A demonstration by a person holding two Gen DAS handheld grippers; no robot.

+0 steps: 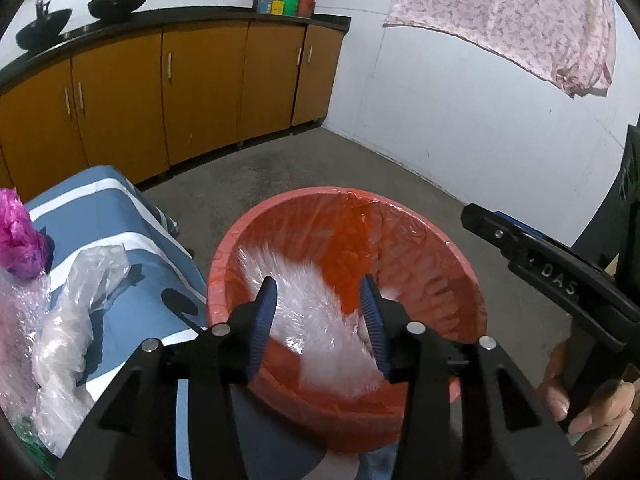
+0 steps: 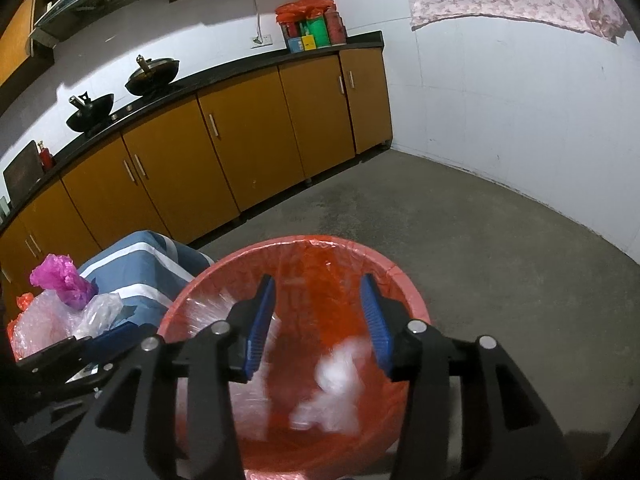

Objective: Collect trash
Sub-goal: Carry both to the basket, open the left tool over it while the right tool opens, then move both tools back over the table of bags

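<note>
Both my grippers hang over the red bin [image 1: 460, 280], which stands on the floor just beside the near corner of the blue-and-white covered table [image 1: 132, 224]. My left gripper [image 1: 322, 320] has its jaws partly apart with nothing pressed between the pads; a long sheet of clear plastic film [image 1: 320, 320] lies below and between them, inside the red bag that lines the bin. My right gripper [image 2: 320, 316] is also partly open and empty, and under it a crumpled white wad of plastic [image 2: 336, 384] sits low in the bin. Both pieces are blurred, so I cannot tell whether they rest on the bottom or are in the air. The film's long axis runs from the bin's far left wall toward its near rim; its near end is cut off behind my fingers [image 1: 264, 320]. More plastic trash [image 1: 76, 320] lies on the table's near left edge, partly out of frame.
</note>
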